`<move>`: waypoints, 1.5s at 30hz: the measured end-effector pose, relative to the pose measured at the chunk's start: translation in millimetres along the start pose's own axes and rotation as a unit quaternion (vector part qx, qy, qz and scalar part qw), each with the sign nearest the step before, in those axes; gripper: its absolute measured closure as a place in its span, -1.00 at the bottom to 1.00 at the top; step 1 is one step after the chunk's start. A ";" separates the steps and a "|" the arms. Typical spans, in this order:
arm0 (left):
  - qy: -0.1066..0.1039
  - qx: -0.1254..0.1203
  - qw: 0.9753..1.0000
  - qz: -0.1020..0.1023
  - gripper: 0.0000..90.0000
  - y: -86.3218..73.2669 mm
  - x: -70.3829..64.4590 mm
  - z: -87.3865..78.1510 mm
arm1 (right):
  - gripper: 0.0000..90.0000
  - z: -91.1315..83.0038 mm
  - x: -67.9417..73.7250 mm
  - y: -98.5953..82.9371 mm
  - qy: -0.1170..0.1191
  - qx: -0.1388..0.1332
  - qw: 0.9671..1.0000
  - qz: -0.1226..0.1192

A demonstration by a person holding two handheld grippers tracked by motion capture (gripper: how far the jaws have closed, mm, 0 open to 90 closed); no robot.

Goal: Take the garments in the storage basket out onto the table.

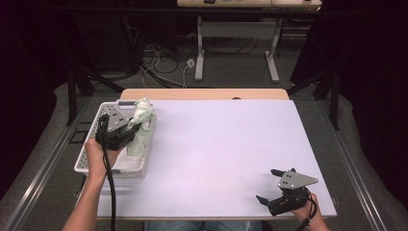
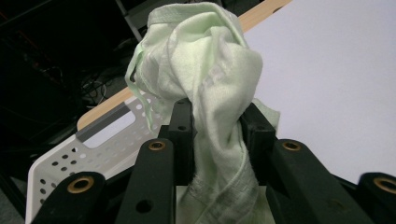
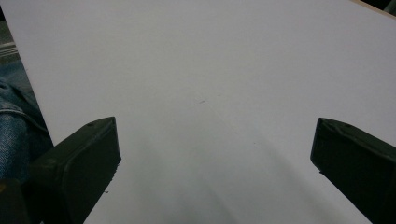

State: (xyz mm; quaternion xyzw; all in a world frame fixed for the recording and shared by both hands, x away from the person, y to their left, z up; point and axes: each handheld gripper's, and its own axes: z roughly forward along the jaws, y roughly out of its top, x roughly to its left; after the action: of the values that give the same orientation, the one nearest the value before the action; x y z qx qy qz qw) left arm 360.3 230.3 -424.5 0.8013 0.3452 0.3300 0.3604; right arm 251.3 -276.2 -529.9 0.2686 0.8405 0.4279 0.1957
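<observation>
A pale green cloth [image 1: 142, 124] hangs bunched over the white perforated basket [image 1: 87, 162] at the table's left edge. My left gripper [image 1: 131, 126] is shut on the cloth, lifting it above the basket. In the left gripper view the cloth [image 2: 205, 74] is pinched between the black jaws of the left gripper [image 2: 215, 123], its crumpled top rising above them. My right gripper [image 1: 268, 186] rests low near the table's front right corner, jaws wide apart. The right gripper view shows the right gripper [image 3: 215, 144] open over the bare white table [image 3: 210, 70].
The white sheet [image 1: 226, 144] covers most of the wooden table. The basket's rim [image 2: 100, 140] lies below the cloth. A further desk frame [image 1: 235, 43] and cables stand on the floor behind. A denim-clad knee [image 3: 14, 126] shows at the table's front edge.
</observation>
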 end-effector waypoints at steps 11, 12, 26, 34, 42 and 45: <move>-0.015 -0.010 1.000 0.011 0.57 6.6 -11.0 -0.7 | -0.98 0.3 -0.2 0.1 0.000 0.000 1.000 0.000; -0.015 -0.012 1.000 0.015 0.57 7.2 -12.1 -0.5 | -0.98 0.1 -0.1 0.0 0.000 0.000 1.000 0.000; -0.038 -0.015 0.999 0.027 0.57 13.1 -26.5 3.3 | -0.97 -0.4 -0.3 0.5 0.001 0.001 1.000 -0.005; -0.055 -0.017 0.998 0.037 0.57 15.2 -36.6 9.2 | -0.97 0.8 -0.7 0.0 0.001 0.001 1.000 -0.004; -0.073 -0.016 0.996 0.045 0.57 16.1 -46.7 15.3 | -0.97 0.8 -0.7 -0.2 0.002 0.000 1.000 -0.004; -0.079 -0.015 0.996 0.048 0.57 16.6 -50.2 16.7 | -0.97 0.9 -0.7 -0.1 0.002 0.000 1.000 -0.004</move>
State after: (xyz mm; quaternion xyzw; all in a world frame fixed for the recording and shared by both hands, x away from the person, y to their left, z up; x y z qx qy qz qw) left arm 351.2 176.4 -433.9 0.8351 0.2720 0.2872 0.3822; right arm 252.3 -276.1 -530.5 0.2644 0.8418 0.4278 0.1961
